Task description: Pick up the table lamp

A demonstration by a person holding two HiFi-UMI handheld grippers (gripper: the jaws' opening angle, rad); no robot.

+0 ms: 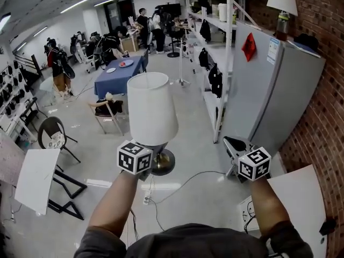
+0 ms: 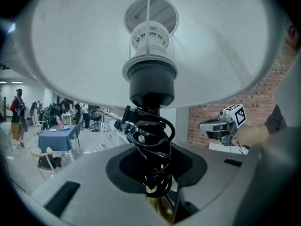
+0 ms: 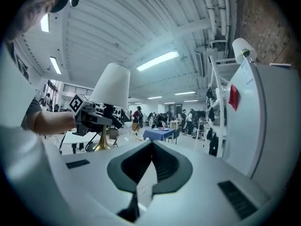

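Two lamps show: one white-shaded table lamp (image 1: 152,112) with a brass stem and round base, and a second white-shaded lamp (image 1: 281,1) atop the tall grey cabinet (image 1: 279,95); two grippers; the left gripper (image 1: 151,153) is clamped on the brass stem over the coiled black cord (image 2: 153,145), holding the lamp in the air above the grey floor (image 1: 188,190); its long axis is nearly vertical, shade up, base down; the right gripper (image 1: 230,144) has its jaws together on nothing; brick wall (image 1: 328,122) at right, a white tabletop (image 1: 35,179) at lower left, a blue-clothed table (image 1: 117,77) and people beyond.
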